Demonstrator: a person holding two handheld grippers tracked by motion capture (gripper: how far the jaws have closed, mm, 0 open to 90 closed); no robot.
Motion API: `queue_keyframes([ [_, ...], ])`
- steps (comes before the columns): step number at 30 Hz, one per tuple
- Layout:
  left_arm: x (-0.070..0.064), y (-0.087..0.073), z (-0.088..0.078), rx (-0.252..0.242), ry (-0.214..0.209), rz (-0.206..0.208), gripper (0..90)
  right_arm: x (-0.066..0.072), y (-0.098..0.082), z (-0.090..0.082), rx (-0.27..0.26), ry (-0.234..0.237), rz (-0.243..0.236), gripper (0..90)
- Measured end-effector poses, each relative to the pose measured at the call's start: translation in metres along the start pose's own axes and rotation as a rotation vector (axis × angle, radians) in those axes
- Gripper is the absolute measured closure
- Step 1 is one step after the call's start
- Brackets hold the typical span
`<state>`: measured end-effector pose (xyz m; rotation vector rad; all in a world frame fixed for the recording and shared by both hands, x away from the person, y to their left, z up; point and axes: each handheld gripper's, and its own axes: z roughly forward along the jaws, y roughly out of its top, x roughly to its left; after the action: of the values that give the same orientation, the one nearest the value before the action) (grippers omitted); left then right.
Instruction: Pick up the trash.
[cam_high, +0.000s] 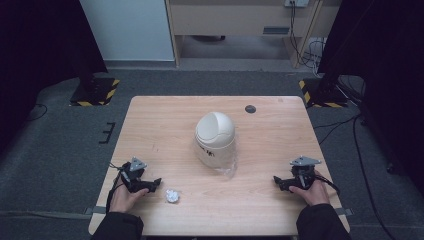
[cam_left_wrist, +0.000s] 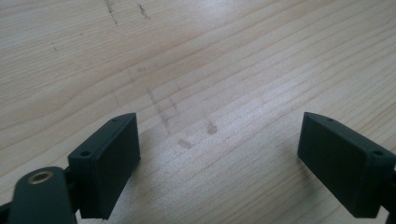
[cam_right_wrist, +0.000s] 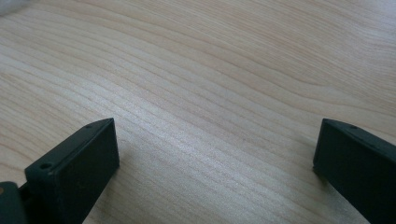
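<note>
Centrally, cream domed bin (cam_high: 215, 137), perhaps plastic-lined.

No legible text anywhere. The white swing-lid bin (cam_high: 215, 137) on the worktop (cam_high: 150, 130) has a small dark mark on its front, too blurred to read. The floor bases (cam_high: 95, 91) carry yellow-black hazard stripes, no lettering.

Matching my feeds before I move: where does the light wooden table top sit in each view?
High view: light wooden table top lies mid-picture, under the cream domed plastic bin.
Left gripper view: its bare wood runs behind and between the open left tongs.
Right gripper view: bare wood between the open right tongs.
Shared landmark: the table's wood grain.
</note>
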<state>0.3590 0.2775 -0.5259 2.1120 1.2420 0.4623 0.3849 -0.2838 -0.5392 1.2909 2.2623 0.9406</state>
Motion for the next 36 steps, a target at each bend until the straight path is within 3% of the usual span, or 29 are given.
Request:
queue_keyframes([
  [4, 0.001, 0.006, -0.013, -0.085, 0.025, -0.014, 13.1, 0.0, 0.0, 0.0, 0.0, 0.0, 0.0, 0.5],
  [6, 0.001, 0.007, -0.015, -0.099, 0.029, -0.014, 13.2, 0.0, 0.0, 0.0, 0.0, 0.0, 0.0, 0.5],
  [8, -0.001, 0.011, -0.024, -0.159, 0.031, -0.009, 13.2, 0.0, 0.0, 0.0, 0.0, 0.0, 0.0, 0.5],
  [10, -0.001, 0.011, -0.026, -0.172, 0.031, -0.01, 13.1, 0.0, 0.0, 0.0, 0.0, 0.0, 0.0, 0.5],
  [11, -0.002, 0.014, -0.031, -0.21, 0.025, -0.015, 12.8, 0.0, 0.0, 0.0, 0.0, 0.001, 0.0, 0.5],
  [19, -0.007, 0.023, -0.042, -0.27, 0.018, -0.005, 12.7, 0.0, 0.0, 0.0, 0.0, 0.0, 0.0, 0.5],
  [31, -0.016, 0.044, -0.063, -0.424, -0.014, -0.034, 13.1, 0.0, 0.0, 0.0, 0.0, -0.002, -0.001, 0.5],
  [36, -0.022, 0.054, -0.066, -0.451, -0.034, -0.021, 13.1, 0.0, 0.0, 0.0, 0.0, -0.002, -0.001, 0.5],
])
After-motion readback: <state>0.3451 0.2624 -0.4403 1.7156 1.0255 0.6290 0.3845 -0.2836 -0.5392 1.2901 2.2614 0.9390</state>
